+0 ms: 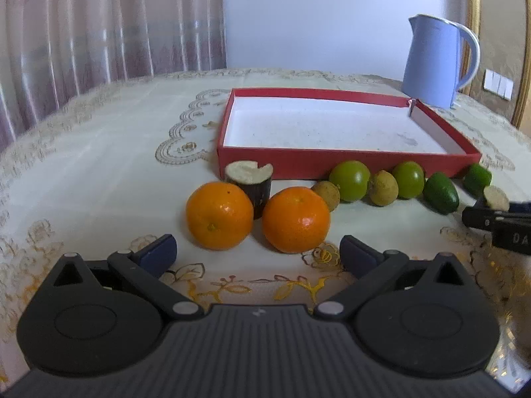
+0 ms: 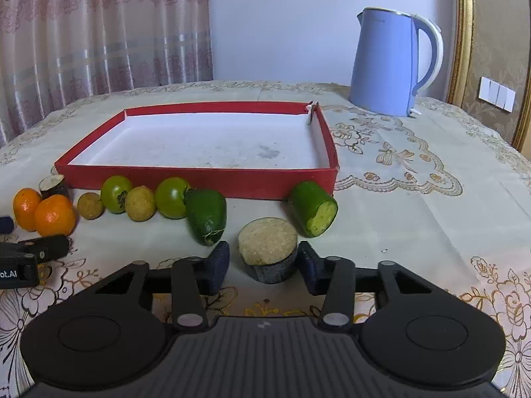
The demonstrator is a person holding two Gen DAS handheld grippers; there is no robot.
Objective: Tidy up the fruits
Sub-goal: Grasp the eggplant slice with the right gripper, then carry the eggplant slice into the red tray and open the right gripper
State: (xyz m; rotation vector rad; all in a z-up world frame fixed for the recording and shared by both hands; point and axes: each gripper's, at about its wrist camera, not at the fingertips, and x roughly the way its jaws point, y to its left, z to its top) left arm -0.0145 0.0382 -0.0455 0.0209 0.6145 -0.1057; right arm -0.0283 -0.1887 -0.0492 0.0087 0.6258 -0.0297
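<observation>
On the bench, the red tray (image 2: 195, 179) lies empty, so the sorting looks barely begun: two oranges (image 1: 219, 214), the green and brownish fruits (image 2: 172, 197) and a cut green piece (image 2: 313, 207) all wait in a row before its near wall. Right claw (image 2: 264, 265) brackets the dark-skinned cut chunk (image 2: 267, 240), its pads at or nearly on the sides; left claw (image 1: 259, 252) gapes empty just short of the oranges
</observation>
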